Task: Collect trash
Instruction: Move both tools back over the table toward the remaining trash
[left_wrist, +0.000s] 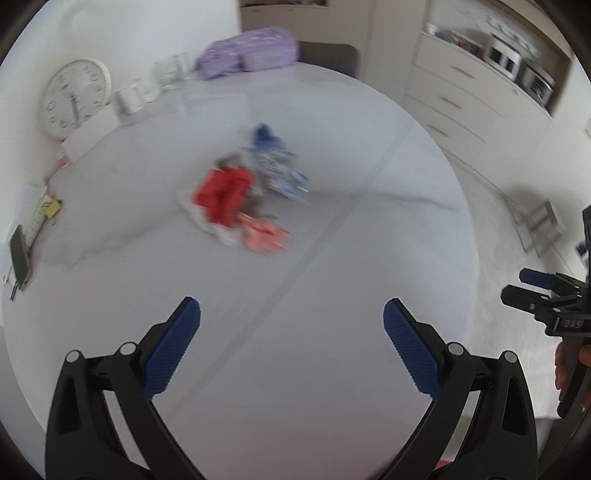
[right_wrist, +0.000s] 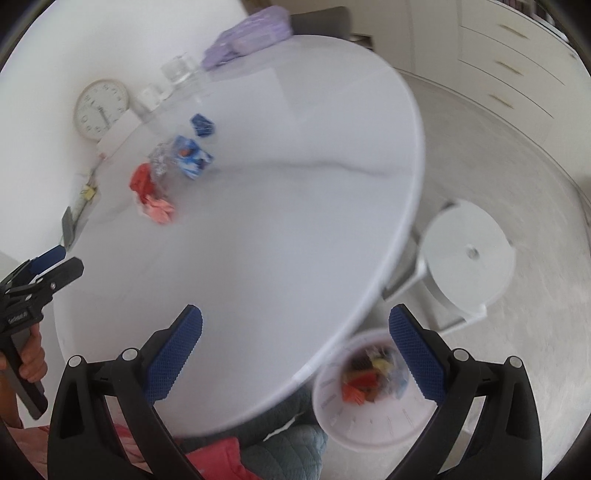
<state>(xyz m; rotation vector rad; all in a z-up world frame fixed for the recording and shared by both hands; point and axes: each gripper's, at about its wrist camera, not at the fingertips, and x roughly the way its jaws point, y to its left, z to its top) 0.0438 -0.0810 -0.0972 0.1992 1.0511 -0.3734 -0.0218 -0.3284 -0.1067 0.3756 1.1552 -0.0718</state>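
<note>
Both tools are wide open with nothing in them: left tool (left_wrist: 291, 345) hangs over bare desk (left_wrist: 332, 258), right tool (right_wrist: 295, 350) sits over the desk edge. Trash is piled mid-desk: red wrapper (left_wrist: 221, 195), pink scrap (left_wrist: 264, 236) touching it, blue-white packet (left_wrist: 280, 166) just behind, all pretty blurry. White bin (right_wrist: 354, 424) on the floor beside the desk already has some scraps in it. Clock (left_wrist: 74, 98) leans at the back.

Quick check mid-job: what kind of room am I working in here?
Probably a home dining or kitchen area: a round white table with wrappers on it, drawers with appliances above, and a white stool beside a small bin.
</note>
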